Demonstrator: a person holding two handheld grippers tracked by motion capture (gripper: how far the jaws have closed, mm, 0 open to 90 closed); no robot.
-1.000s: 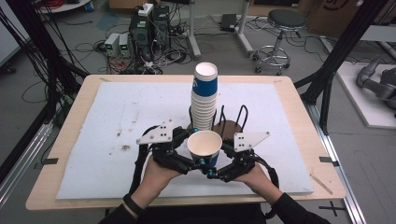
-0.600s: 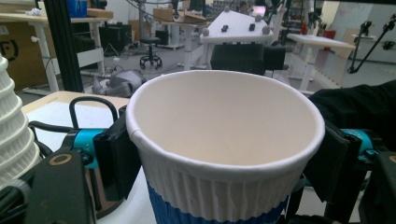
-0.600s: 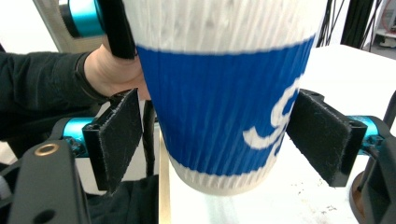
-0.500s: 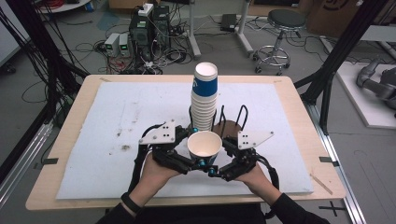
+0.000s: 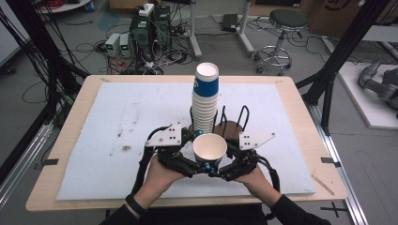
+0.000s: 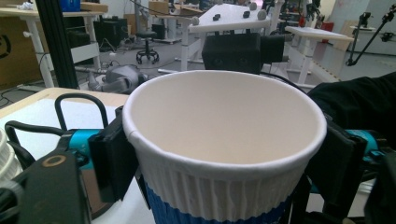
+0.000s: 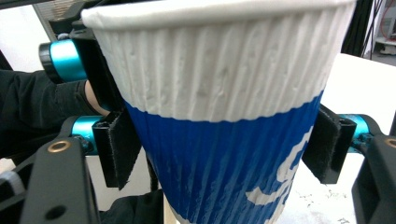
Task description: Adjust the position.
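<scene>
A white and blue ribbed paper cup [image 5: 210, 147] hangs upright and empty above the front of the mat, between both hands. My left gripper [image 5: 198, 160] comes in from the left. Its pads [image 6: 112, 158] lie against the cup [image 6: 224, 140] just under the rim; these jaws have just been opening, with the cup still between them. My right gripper [image 5: 223, 161] comes in from the right, its pads [image 7: 116, 147] pressed on the blue band of the cup [image 7: 219, 116]; those jaws have just been closing on it.
A tall stack of the same cups [image 5: 206, 96] stands right behind the held cup, in a black wire rack [image 5: 234, 123] with a brown base. The white mat [image 5: 117, 117] covers the wooden table. Stools, cables and computers stand on the floor beyond.
Cup and both grippers stay in nearly the same spot, shifted very slightly right. Both pairs of pads remain at the cup.
</scene>
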